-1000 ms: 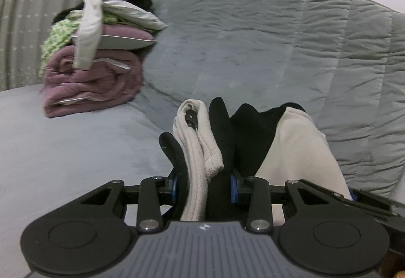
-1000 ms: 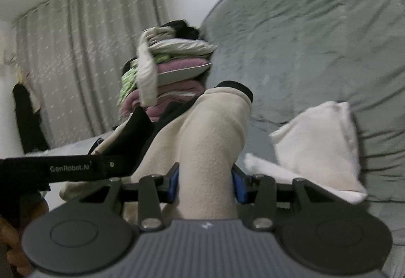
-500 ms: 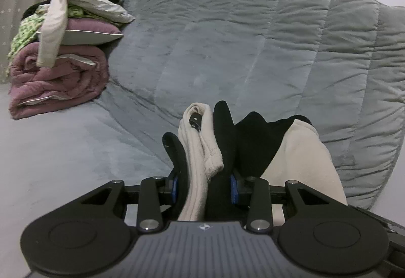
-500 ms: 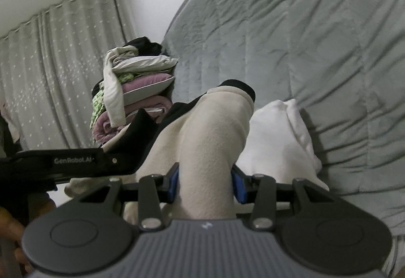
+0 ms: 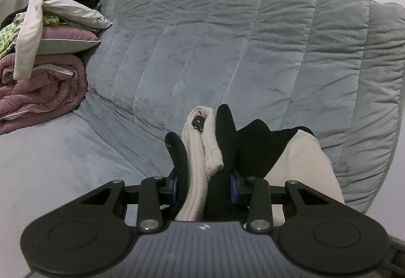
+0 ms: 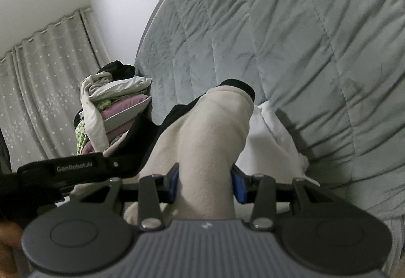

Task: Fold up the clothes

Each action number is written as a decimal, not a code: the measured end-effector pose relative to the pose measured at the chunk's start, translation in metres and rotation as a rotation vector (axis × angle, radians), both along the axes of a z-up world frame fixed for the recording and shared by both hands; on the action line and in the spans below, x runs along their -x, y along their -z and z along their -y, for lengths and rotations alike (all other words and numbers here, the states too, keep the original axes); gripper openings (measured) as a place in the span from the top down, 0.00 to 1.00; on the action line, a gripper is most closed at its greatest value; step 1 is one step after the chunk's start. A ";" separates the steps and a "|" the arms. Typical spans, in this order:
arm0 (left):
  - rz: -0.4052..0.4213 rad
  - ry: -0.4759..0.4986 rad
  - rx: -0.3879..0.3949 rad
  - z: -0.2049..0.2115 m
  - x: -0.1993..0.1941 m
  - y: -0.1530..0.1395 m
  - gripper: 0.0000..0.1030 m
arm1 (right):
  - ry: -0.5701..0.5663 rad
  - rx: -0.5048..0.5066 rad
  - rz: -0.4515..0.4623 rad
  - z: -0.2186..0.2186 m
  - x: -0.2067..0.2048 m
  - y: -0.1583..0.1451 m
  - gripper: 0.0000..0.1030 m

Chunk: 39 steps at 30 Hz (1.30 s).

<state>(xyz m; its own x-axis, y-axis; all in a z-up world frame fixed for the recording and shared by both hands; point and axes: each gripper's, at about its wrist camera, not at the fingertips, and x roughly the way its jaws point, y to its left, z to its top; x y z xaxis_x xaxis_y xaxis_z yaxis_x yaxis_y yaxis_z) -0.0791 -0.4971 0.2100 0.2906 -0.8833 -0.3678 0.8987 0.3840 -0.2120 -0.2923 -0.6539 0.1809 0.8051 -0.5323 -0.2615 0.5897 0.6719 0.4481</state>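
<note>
Cream-and-black garment [image 5: 202, 151]: bunched edge pinched in left gripper [image 5: 205, 149], a second fold [image 6: 210, 141] clamped in right gripper [image 6: 206, 176], held taut above the grey bed [image 5: 227, 55] for folding. Clothes pile [image 5: 45, 50] at ten o'clock.

a cream-and-black garment [image 5: 301, 159] hangs bunched, held above the grey bed.

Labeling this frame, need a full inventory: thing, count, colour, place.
garment: 1, cream and black, held up between both grippers
white folded cloth: 1, white, on the bed by the quilt
pile of bedding and clothes: 1, mauve, white, green, black, far left
quilt: 1, grey, bunched up behind
curtain: 1, pale grey, dotted, behind the pile
left gripper: 1, black, shut on garment
right gripper: 1, black, shut on garment
hand: 1, partly seen, lower left edge
</note>
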 end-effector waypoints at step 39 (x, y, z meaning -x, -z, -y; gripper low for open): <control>-0.488 -0.607 0.020 -0.193 -0.101 0.192 0.62 | -0.716 0.027 -0.492 -0.085 -0.244 0.134 0.53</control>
<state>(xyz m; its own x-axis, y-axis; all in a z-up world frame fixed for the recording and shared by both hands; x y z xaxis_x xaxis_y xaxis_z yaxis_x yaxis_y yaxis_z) 0.0221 -0.3044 0.0178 0.5349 -0.6292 -0.5638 0.3356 0.7707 -0.5417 -0.0482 -0.5692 0.0469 0.7475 0.0476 -0.6626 0.1439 0.9621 0.2314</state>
